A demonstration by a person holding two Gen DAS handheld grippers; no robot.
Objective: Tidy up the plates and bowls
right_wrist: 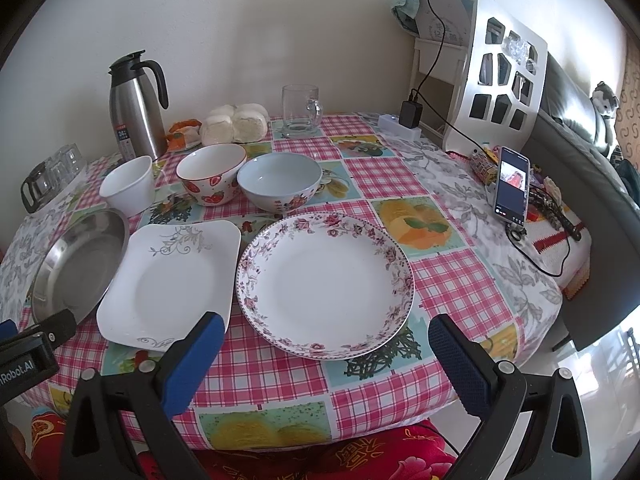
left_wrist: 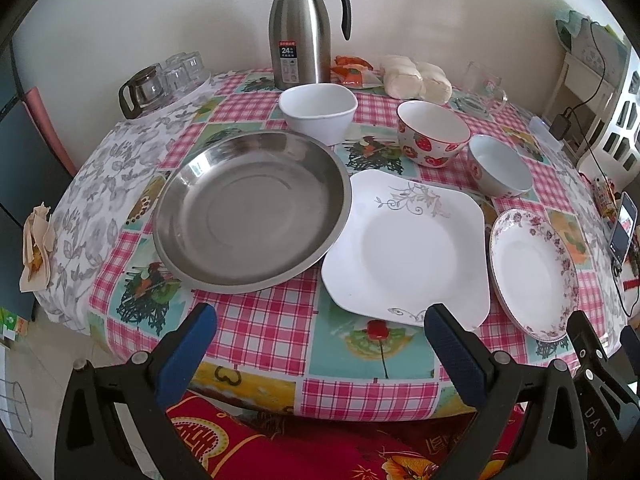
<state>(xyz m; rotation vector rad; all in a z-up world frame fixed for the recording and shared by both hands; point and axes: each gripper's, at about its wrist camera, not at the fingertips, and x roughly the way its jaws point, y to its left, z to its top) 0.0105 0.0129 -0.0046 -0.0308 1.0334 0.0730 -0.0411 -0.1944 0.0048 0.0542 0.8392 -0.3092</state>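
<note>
In the right wrist view, the steel plate is partly covered at its near rim by the left gripper's black body, which the frame's left edge cuts off. The phone screen is too small to read. In the left wrist view, a finger overlaps the square plate's near corner, and the label text on the flask is illegible.

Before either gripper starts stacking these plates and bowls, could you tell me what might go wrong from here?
1. The square white plate overlaps the steel dish's rim; lifting either may drag the other.
2. The floral round plate lies near the table's front edge, so a nudge from the open right gripper might slide it off.
3. The strawberry bowl and blue bowl sit very close; grasping one may knock the other.
</note>
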